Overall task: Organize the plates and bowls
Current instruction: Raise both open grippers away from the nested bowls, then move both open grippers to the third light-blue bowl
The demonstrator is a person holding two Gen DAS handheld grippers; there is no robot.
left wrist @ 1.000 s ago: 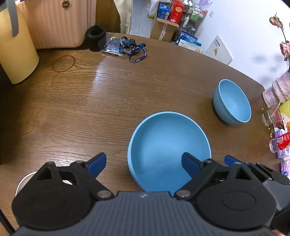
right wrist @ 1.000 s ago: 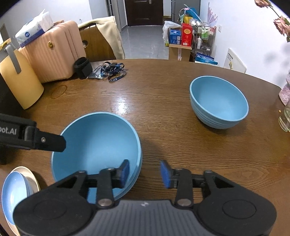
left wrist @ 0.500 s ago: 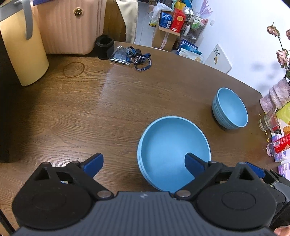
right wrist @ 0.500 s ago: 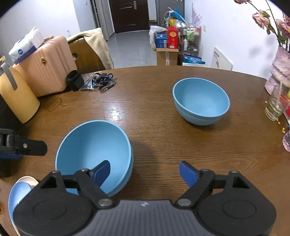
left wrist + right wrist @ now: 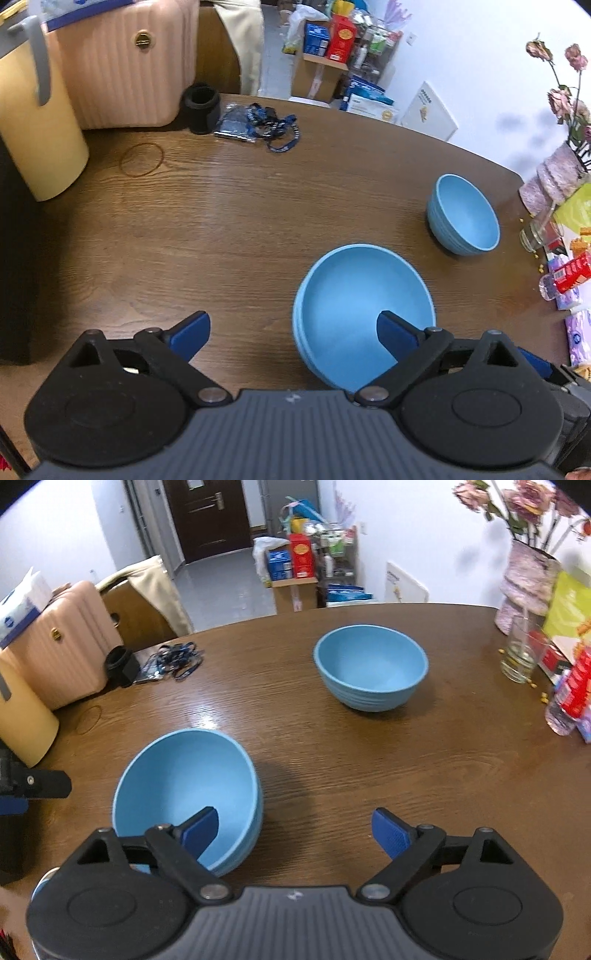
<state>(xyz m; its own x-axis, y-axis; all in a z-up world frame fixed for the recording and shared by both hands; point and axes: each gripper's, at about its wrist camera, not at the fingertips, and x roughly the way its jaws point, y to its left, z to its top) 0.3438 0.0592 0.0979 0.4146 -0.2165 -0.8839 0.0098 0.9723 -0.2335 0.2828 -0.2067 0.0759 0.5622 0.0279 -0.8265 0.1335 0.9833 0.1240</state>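
the left tool is spread wide with nothing between its pads. the right tool is opening, nothing between. the near blue bowl, partly hidden behind one pad, sits at nine o'clock. the far blue bowl stands alone at one o'clock on the tabletop.

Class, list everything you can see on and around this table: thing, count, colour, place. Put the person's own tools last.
Near bowl stack: light blue, nested, front left of table.
Far bowl: one, light blue, further back.
Lanyards: dark blue, far left.
Black cup: one, beside lanyards.
Suitcase: one, pink, left edge.
Glass: one, clear, right edge.
Vase: one, pinkish, holding flowers.
Left gripper: black, blue fingers, open, empty.
Right gripper: same, jaws opening, nothing held.
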